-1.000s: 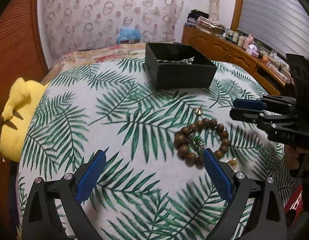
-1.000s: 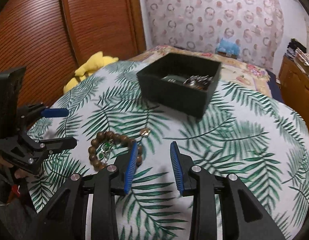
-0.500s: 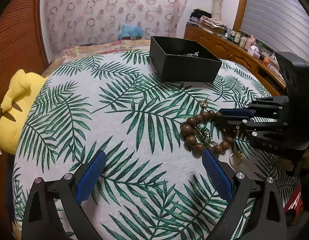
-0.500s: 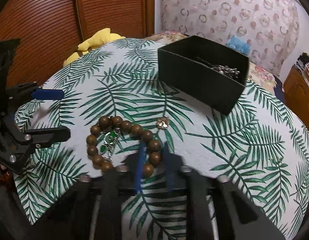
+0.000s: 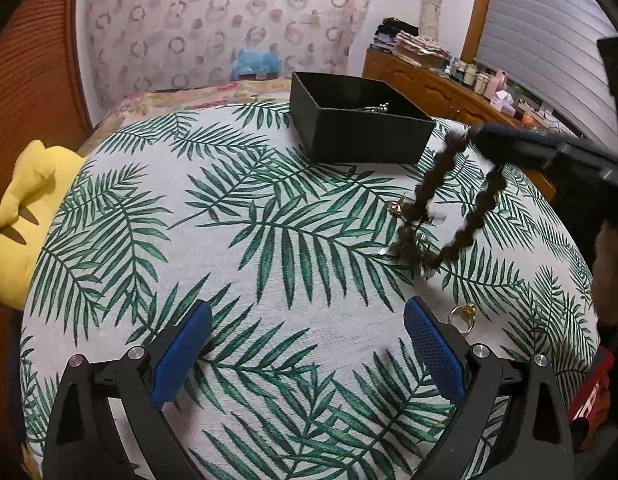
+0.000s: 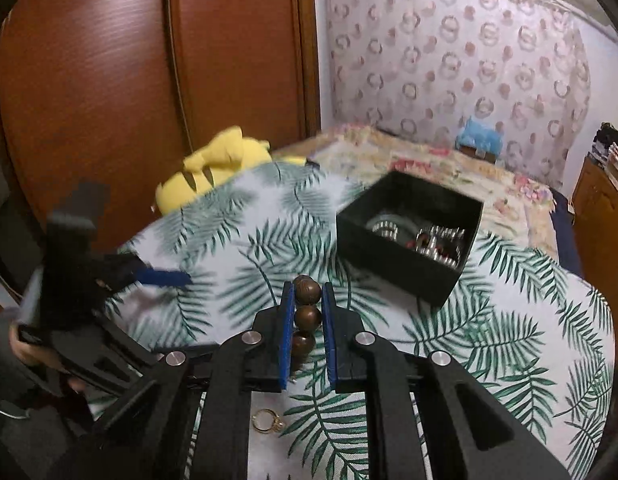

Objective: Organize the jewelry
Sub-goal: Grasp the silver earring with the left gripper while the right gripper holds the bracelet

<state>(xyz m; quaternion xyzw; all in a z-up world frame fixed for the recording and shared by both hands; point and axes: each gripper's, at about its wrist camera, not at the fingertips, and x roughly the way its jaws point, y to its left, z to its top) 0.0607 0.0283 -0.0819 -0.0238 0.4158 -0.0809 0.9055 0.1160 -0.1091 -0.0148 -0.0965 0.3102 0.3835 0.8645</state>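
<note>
left gripper (image 5: 305, 344) was nearest, jaws spread wide, blue pads holding nothing, low over the leaf-print cloth (image 5: 269, 240). gold ring (image 5: 462, 316) lay on the cloth just beside its right pad. past that, right gripper (image 6: 307, 300) was clamped on the wooden bead bracelet (image 5: 449, 208), pads narrowed to about one bead's width with three beads lined up between them along the finger axis. from the left wrist view the bracelet hung as a stretched loop, long axis near vertical, top pinched at the fingertips, bottom down by the cloth; motion blur, couldn't tell if it still touched. small gold charm (image 5: 396, 208) sat on the cloth just left of the loop. further back, open black box (image 6: 409, 240) stood on the cloth with silver pieces inside. yellow plush (image 6: 213, 168) lay at the far left edge.
</note>
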